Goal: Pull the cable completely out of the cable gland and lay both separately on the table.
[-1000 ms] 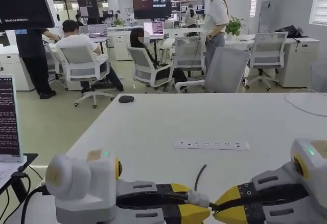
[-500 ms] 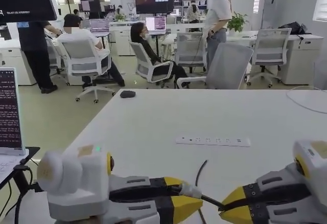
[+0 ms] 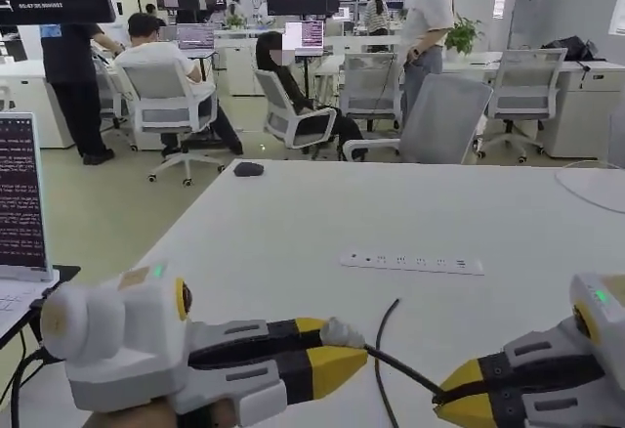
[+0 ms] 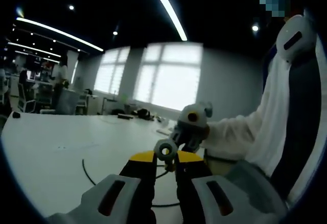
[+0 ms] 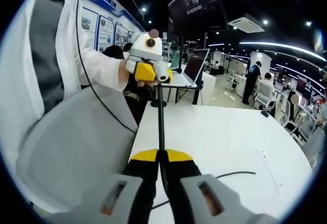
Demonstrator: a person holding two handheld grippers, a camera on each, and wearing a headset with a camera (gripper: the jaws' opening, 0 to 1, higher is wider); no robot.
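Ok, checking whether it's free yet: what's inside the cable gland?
The black cable runs into the cable gland, which the left gripper clamps; the right gripper pinches the cable further along. How far it reaches inside is hidden by the gland's body.

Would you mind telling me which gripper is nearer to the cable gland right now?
Left. The left gripper is shut on the cable gland itself; the right gripper grips the cable further along, clear of the gland.

The thin black cable (image 3: 402, 370) vanishes inside the right gripper (image 3: 441, 401), itself cropped at the head view's corner; the small grey cable gland (image 3: 337, 331) seems half-buried in the left gripper (image 3: 361, 355).
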